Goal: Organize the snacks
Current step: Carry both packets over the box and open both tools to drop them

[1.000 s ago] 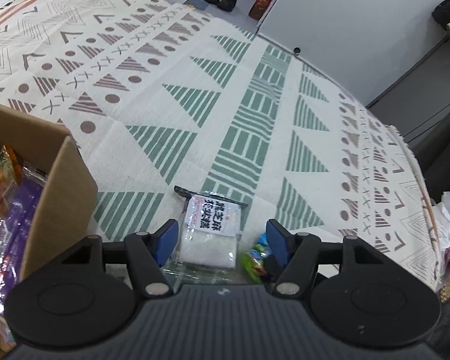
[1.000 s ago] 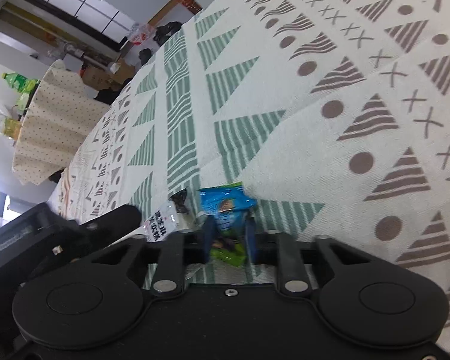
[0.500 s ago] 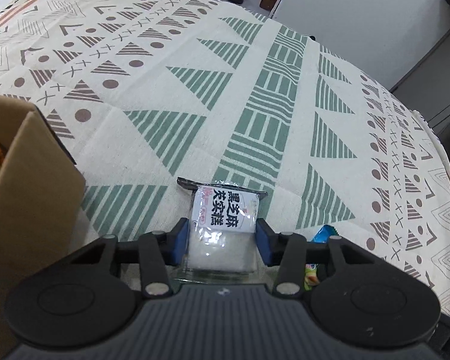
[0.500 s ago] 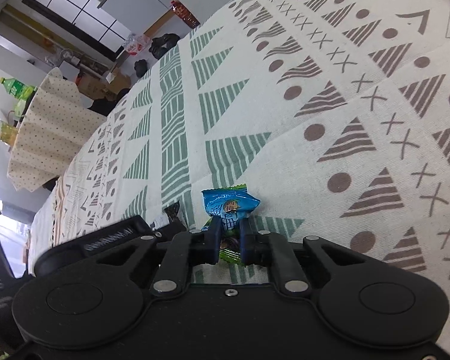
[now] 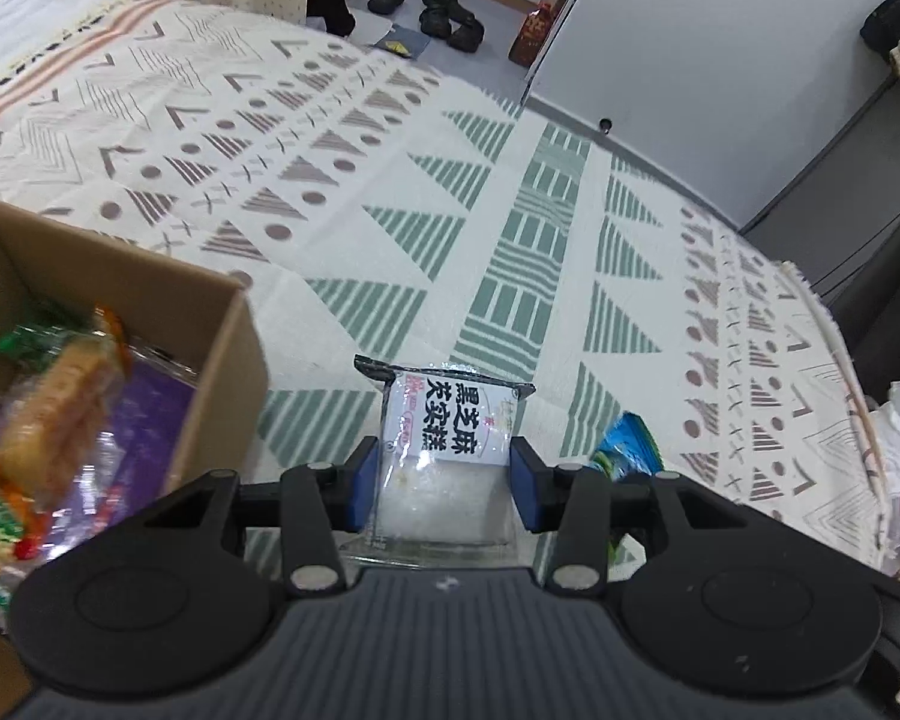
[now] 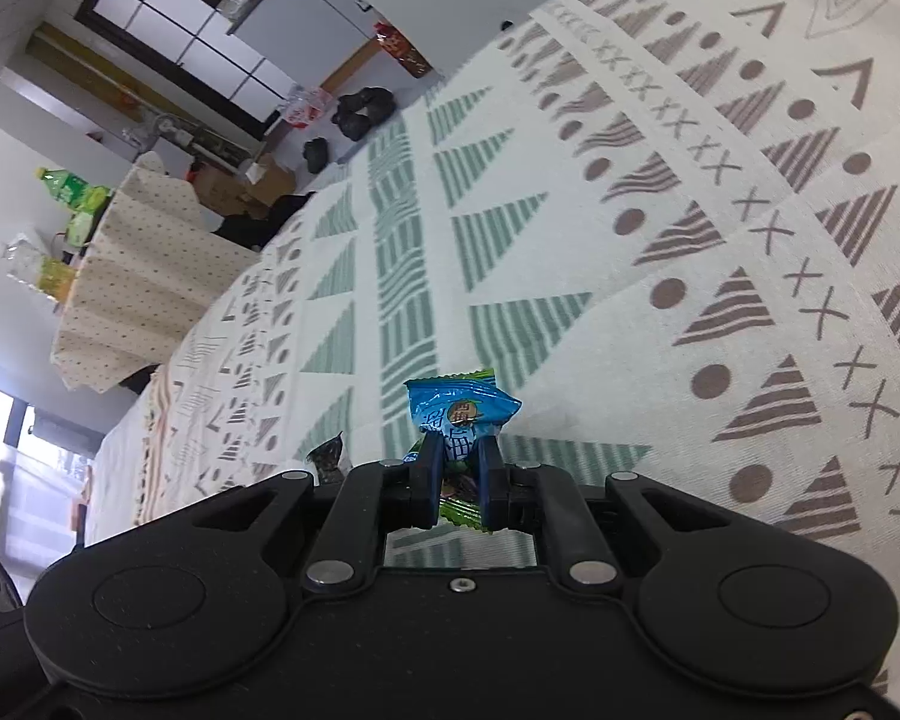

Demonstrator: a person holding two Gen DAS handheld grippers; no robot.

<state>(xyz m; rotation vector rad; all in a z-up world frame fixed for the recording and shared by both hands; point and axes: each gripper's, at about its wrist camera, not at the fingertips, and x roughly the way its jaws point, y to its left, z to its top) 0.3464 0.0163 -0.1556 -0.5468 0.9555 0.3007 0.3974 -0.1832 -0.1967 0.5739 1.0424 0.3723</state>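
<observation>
L gripper point(image 5: 444, 483) has just been closing: a sec ago the jaws stood wide w/ the clear sesame-cake packet point(image 5: 444, 456) loose between them; now both blue pads press its sides, so it's pinched. The packet looks off the patterned cloth point(image 5: 510, 240) now, no longer flat on it. R gripper point(image 6: 457, 474) is pressed nearly together on the blue candy wrapper point(image 6: 459, 414), same pinch as a sec ago, also looking raised clear of the cloth. Meaning: both picks look done; transfer to the cardboard box point(image 5: 222, 360) is prob. the next step.

Positions, L wrist view: packet sits dead centre between the pads, its label end sticking out toward 12 o'clock. Box, already holding several snack bags, lies at approx 9 o'clock of the gripper, near. Blue candy shows at 3 o'clock, just beside the R-hand pad. R wrist view: candy's blue top pokes out toward 12 o'clock, green end tucked between the pads.
</observation>
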